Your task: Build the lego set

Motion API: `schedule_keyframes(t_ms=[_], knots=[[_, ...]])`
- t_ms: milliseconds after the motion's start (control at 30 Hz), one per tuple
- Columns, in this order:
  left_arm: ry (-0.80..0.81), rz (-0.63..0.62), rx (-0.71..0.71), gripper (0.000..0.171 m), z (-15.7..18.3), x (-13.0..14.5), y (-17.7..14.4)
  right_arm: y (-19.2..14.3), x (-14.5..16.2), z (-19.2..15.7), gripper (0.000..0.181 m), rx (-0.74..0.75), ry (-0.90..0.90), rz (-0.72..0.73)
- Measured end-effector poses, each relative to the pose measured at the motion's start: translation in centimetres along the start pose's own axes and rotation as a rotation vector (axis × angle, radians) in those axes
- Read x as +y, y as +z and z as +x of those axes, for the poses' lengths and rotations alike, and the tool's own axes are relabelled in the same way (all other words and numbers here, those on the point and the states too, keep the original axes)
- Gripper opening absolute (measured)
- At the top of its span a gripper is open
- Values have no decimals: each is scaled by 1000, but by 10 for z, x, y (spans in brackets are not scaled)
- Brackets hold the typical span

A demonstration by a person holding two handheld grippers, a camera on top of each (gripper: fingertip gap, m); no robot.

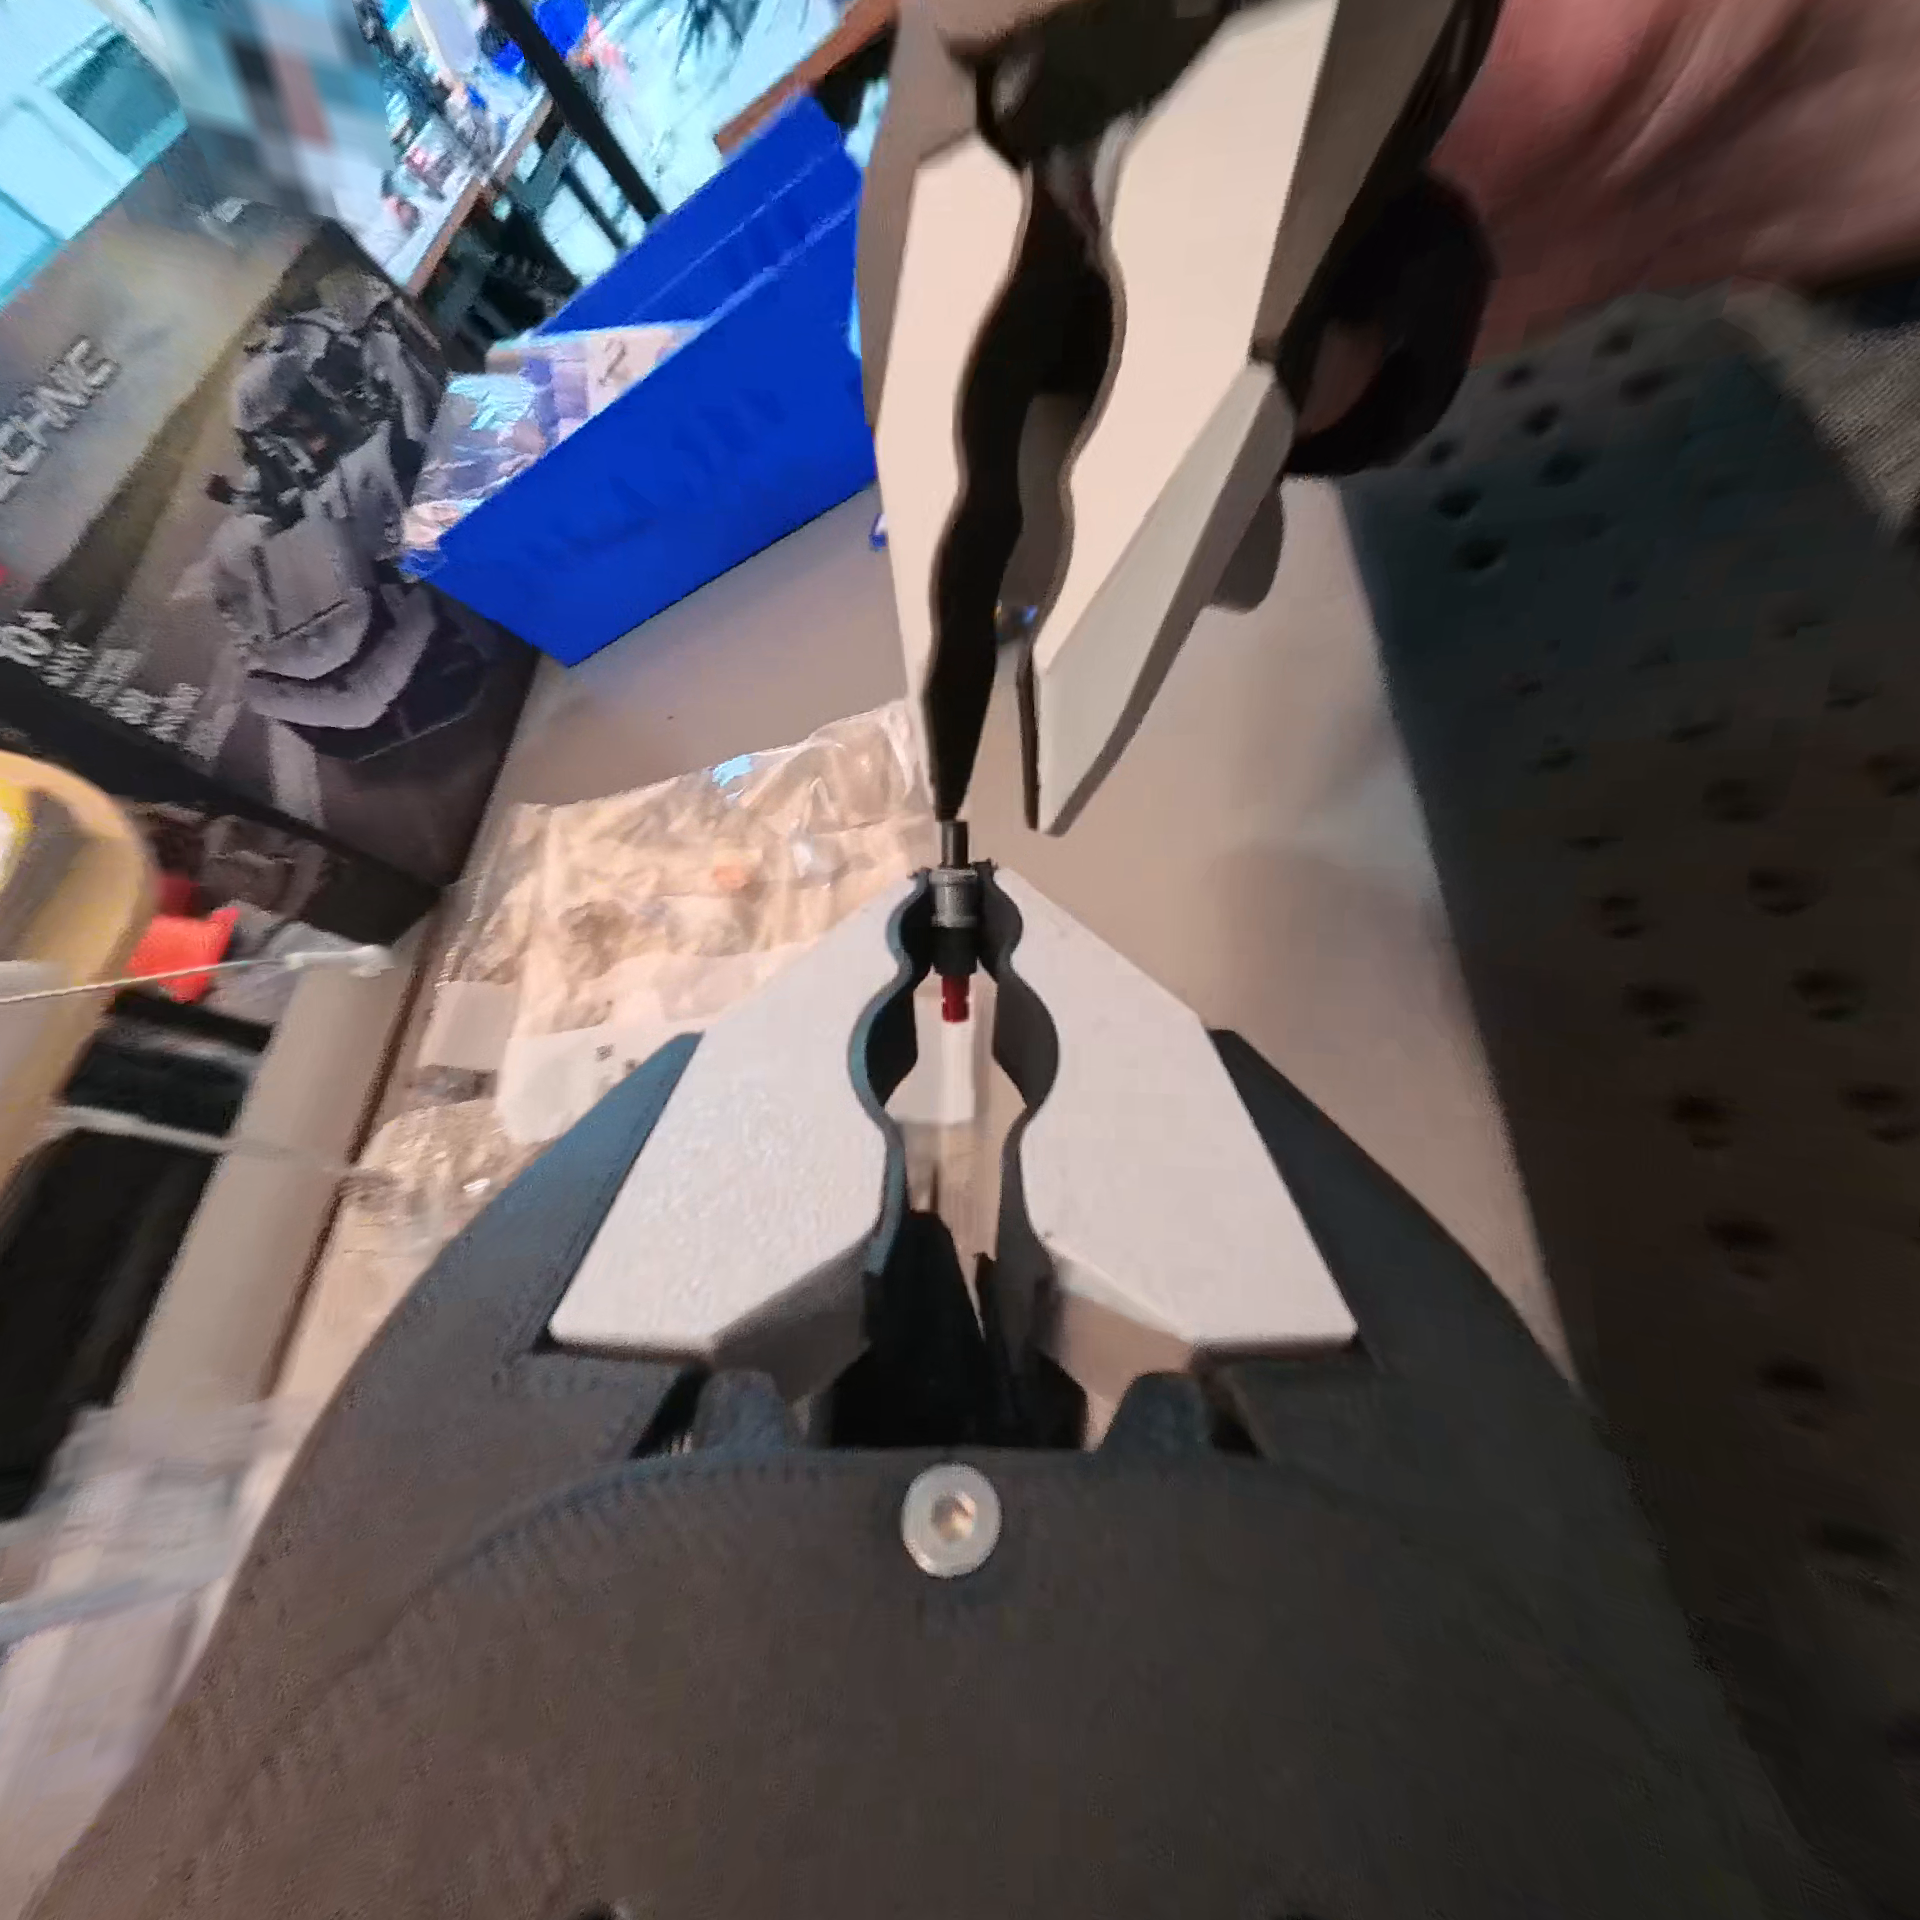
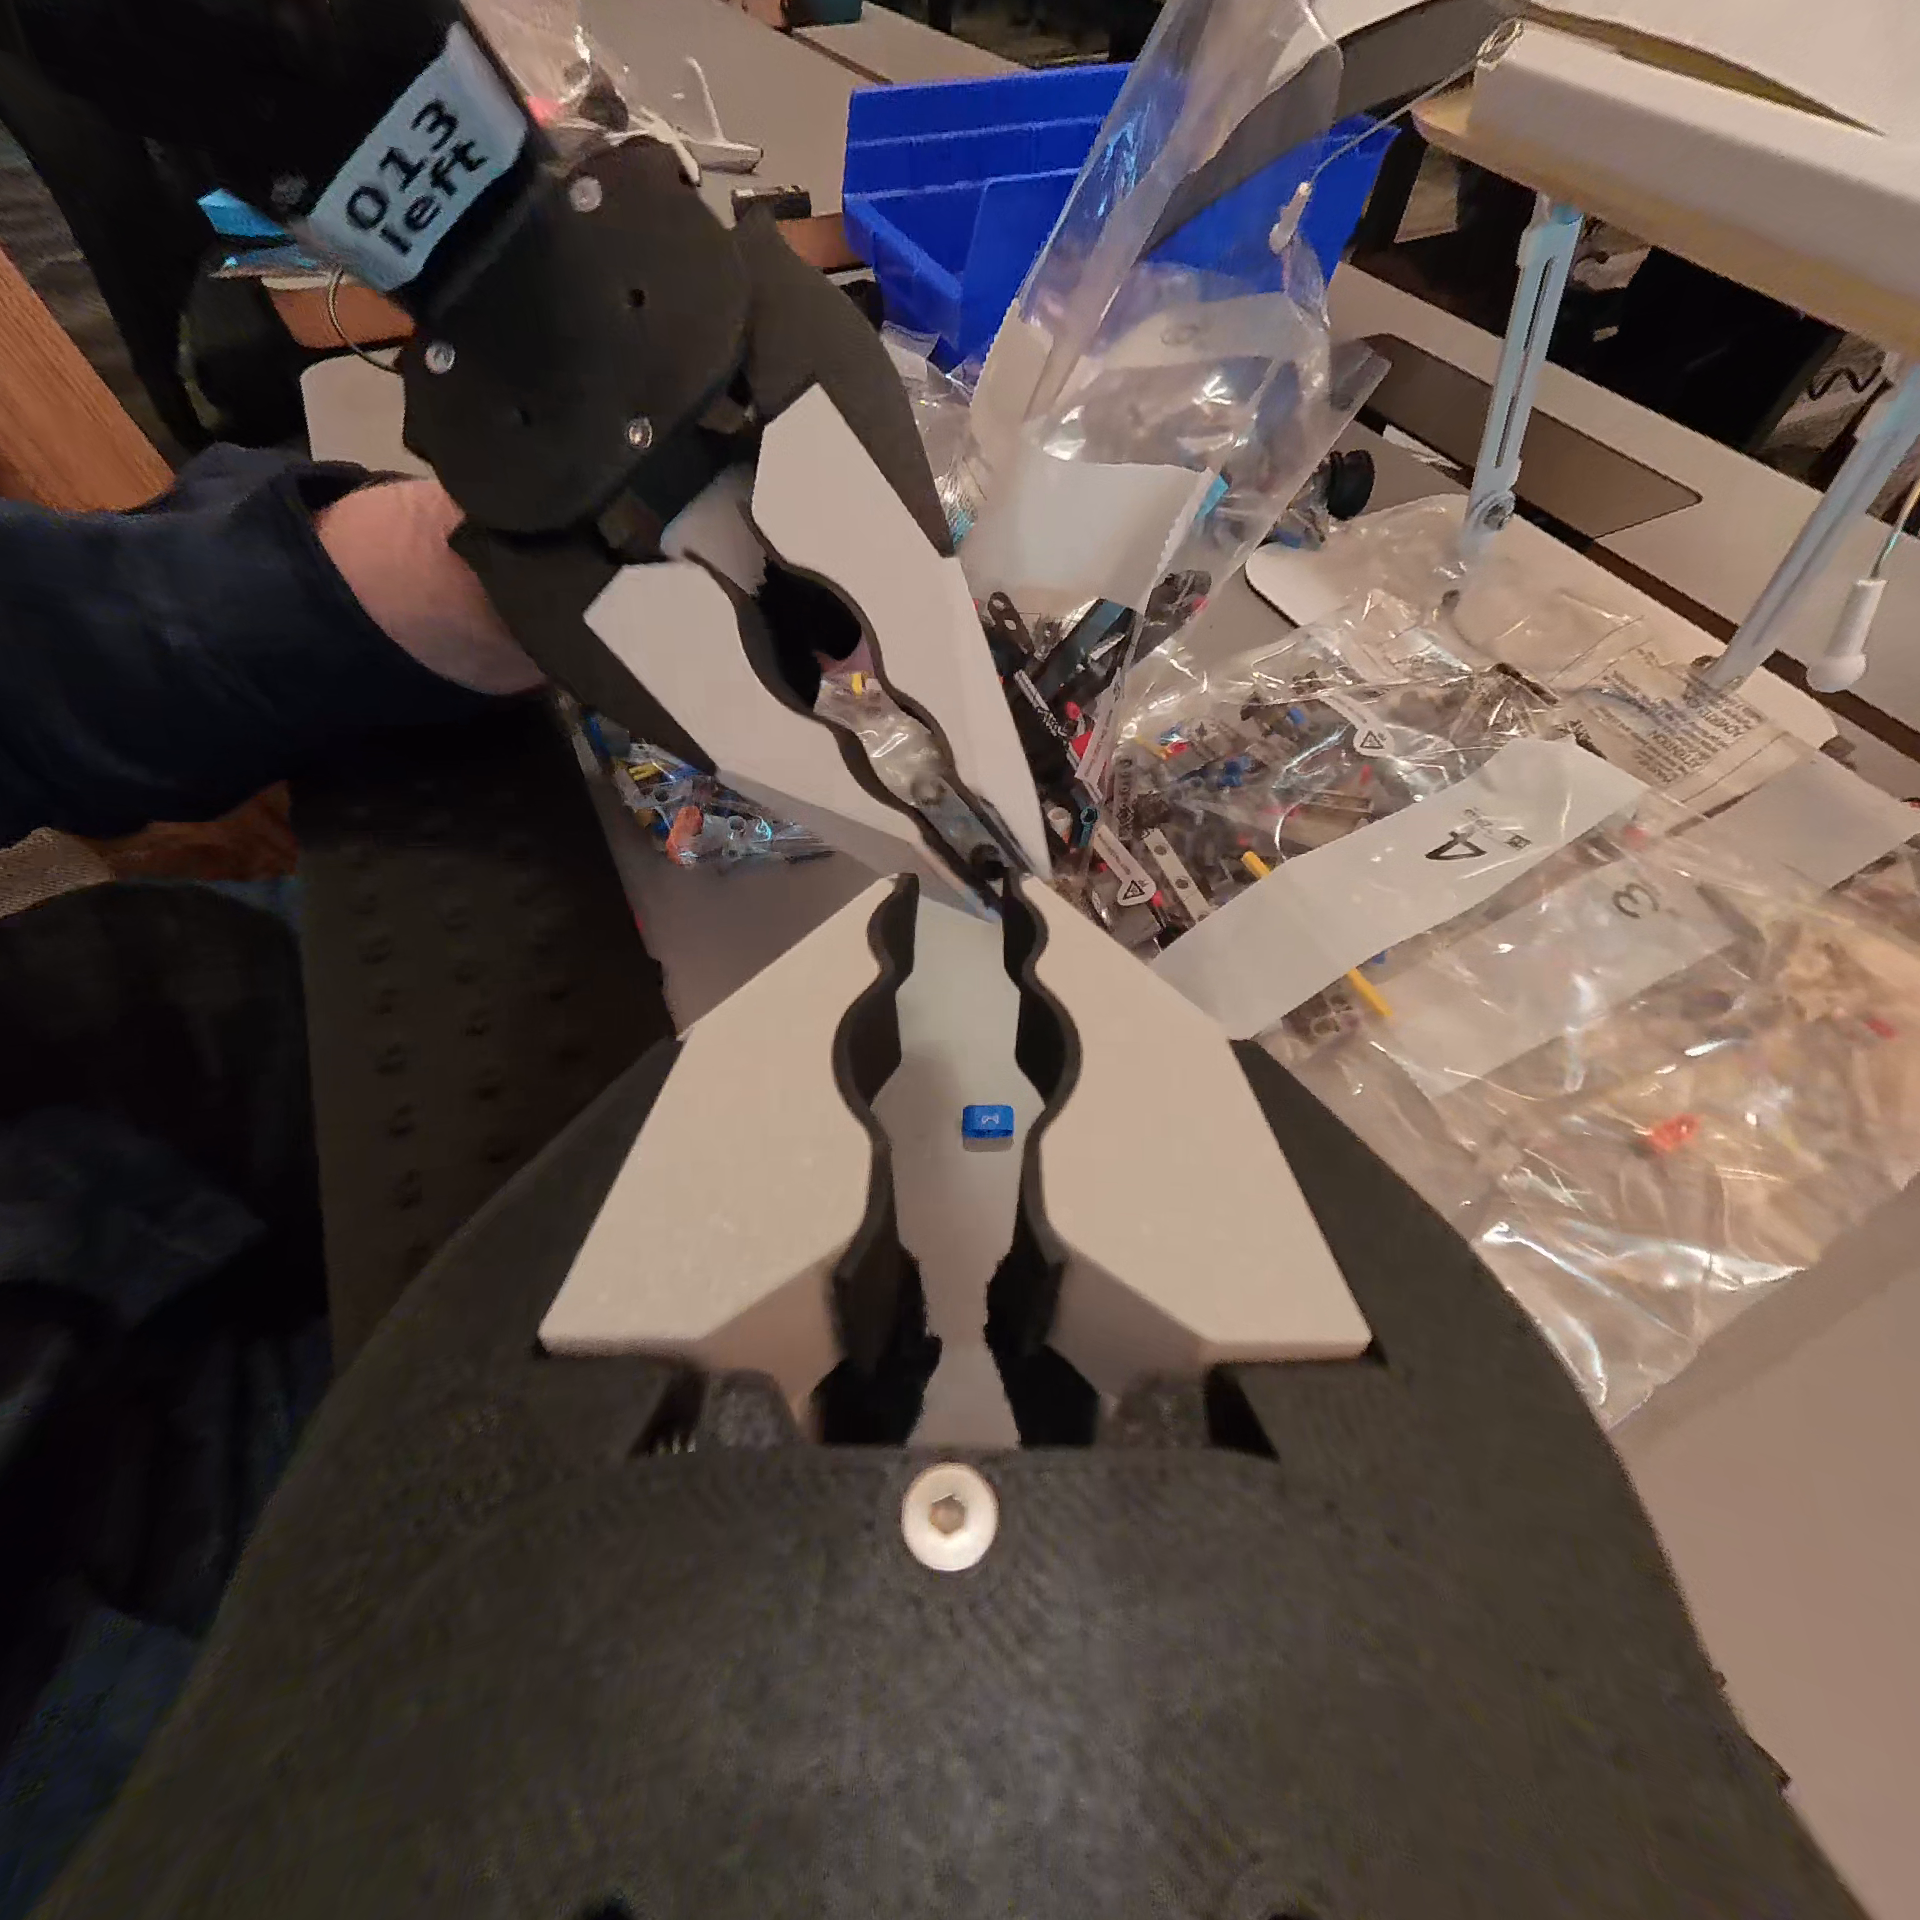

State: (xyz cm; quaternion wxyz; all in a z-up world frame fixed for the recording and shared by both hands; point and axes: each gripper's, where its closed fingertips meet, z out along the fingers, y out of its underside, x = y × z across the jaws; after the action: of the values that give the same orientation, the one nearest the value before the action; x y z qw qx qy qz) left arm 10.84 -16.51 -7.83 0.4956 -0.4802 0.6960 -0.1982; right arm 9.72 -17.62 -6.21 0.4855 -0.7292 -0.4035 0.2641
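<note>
Grippers are meeting tip to tip above the grey table [image 2: 1766,1507]: left gripper [image 1: 954,891] is clamping a small black-and-red cylindrical lego pin [image 1: 951,935]. Right gripper [image 2: 961,896] is pinching the pin's dark upper end, beside crinkled clear parts bags [image 2: 1507,1018].

Left hand-held gripper [image 1: 954,914], tips closed on small dark grey pin [image 1: 952,902] with red end [image 1: 950,1004]. Right hand-held gripper [image 1: 982,810] above, tip touching pin top. Clear part bags [image 1: 665,894] on grey surface [image 1: 1226,831]; blue bin [image 1: 707,416], dark box [image 1: 208,540] beyond.
</note>
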Motion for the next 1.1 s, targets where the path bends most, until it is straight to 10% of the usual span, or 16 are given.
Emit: schedule_keyframes(t_ms=[533,1100], knots=[[425,-154,-286,6,-12,-4,5,1,0,10,3,-118,341,88],[311,-23,-205,8,-6,-15,-1,-17,1,11,2,-208,351,176]])
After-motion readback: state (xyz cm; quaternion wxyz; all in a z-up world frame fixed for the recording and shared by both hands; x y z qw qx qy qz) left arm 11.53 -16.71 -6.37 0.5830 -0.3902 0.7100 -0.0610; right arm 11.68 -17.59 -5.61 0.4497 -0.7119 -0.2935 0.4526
